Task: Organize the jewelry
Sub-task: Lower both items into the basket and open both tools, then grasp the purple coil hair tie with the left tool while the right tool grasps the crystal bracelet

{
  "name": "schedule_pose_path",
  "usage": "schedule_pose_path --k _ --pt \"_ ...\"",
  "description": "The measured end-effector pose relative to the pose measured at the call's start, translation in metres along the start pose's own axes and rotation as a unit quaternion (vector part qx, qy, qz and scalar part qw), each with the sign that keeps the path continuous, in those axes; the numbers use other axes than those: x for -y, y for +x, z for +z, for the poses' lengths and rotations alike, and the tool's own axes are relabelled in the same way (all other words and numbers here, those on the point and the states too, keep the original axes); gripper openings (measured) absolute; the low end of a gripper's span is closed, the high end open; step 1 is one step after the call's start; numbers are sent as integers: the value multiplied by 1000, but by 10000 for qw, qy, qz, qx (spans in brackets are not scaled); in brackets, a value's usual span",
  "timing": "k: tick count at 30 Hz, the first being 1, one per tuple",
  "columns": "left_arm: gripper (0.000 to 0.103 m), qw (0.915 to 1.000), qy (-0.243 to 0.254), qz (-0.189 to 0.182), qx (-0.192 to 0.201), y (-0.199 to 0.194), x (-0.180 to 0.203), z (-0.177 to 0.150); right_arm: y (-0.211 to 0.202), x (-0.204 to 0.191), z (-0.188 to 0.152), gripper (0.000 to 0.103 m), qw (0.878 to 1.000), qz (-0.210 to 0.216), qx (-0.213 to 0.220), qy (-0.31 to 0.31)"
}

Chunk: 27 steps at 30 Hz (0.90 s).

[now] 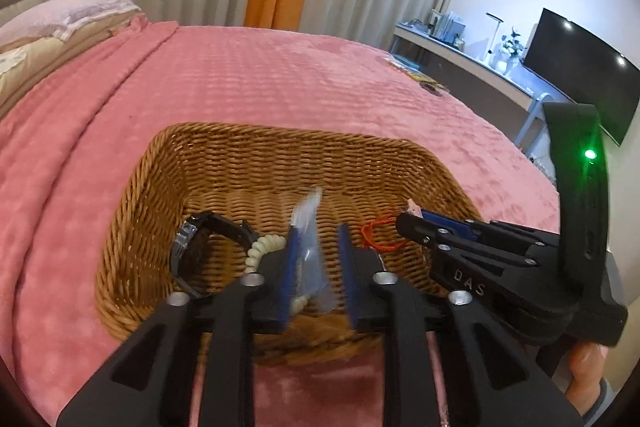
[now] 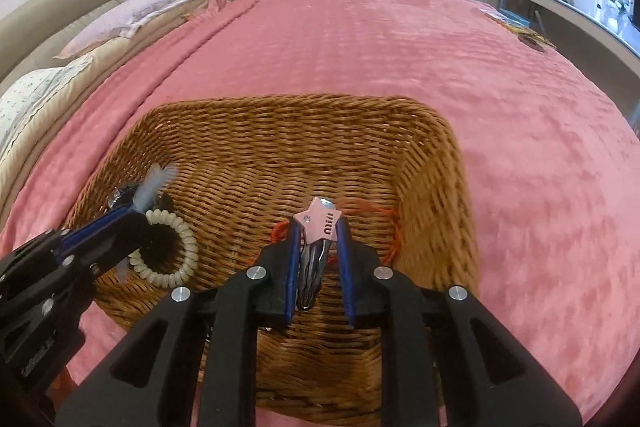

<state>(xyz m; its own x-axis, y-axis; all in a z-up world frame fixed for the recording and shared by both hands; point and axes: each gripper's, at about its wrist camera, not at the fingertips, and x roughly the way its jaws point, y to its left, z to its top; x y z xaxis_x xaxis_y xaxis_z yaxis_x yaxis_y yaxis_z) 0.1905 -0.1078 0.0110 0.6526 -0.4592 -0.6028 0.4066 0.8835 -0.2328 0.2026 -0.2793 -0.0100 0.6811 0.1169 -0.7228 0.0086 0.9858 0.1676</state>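
A wicker basket (image 1: 240, 163) (image 2: 280, 131) sits on the pink bed. Inside lie a black watch (image 1: 192, 247), a cream coil bracelet (image 1: 262, 247) (image 2: 180, 255) and a red cord (image 1: 378, 233) (image 2: 394, 231). My left gripper (image 1: 318, 231) hangs over the basket's near side; its jaws stand apart, with a small clear plastic bag (image 1: 310, 251) blurred between them, against the left pad. My right gripper (image 2: 320, 227) is over the basket, jaws slightly apart, with a pink star hair clip (image 2: 320, 223) between the pads. Each gripper shows in the other's view (image 1: 404, 221) (image 2: 132, 215).
The pink blanket (image 1: 260, 75) covers the bed around the basket. Pillows (image 2: 132, 11) lie at the far left. A desk with a monitor (image 1: 580, 75) stands to the right. Small items (image 1: 416, 73) lie at the bed's far right edge.
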Motion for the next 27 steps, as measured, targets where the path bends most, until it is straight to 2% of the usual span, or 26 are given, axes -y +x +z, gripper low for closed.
schedule_pose_path --k 1,4,5,6,11,14,18,21,24,27 --pt "30 10000 19 -5 58 -6 1 0 -6 2 0 16 10000 56 18 59" --pt "42 9998 35 -3 185 -25 1 -2 -24 3 -2 33 9998 126 133 92" --pt "42 9997 22 -3 241 -34 1 -2 -33 3 -3 39 9997 147 200 91" --pt "42 9996 12 -20 277 -40 2 -3 -40 2 -3 41 9995 172 248 79" --pt "46 9986 -29 -29 534 -92 5 -13 -82 -5 -8 41 9981 431 442 10" --pt "46 9977 31 -25 677 -122 10 -27 -114 -12 -25 41 9959 635 637 -135" --pt "46 9968 33 -6 800 -160 16 -55 -141 -22 -58 41 9942 669 749 -372" --pt "46 9970 -63 -16 776 -177 16 -79 -150 -21 -84 41 9941 559 791 -484" --pt "46 9977 -172 26 652 -183 13 -107 -147 -13 -105 41 9952 589 654 -425" --pt "46 9990 -241 -145 357 -179 7 -136 -134 -4 -123 40 9965 553 496 -379"
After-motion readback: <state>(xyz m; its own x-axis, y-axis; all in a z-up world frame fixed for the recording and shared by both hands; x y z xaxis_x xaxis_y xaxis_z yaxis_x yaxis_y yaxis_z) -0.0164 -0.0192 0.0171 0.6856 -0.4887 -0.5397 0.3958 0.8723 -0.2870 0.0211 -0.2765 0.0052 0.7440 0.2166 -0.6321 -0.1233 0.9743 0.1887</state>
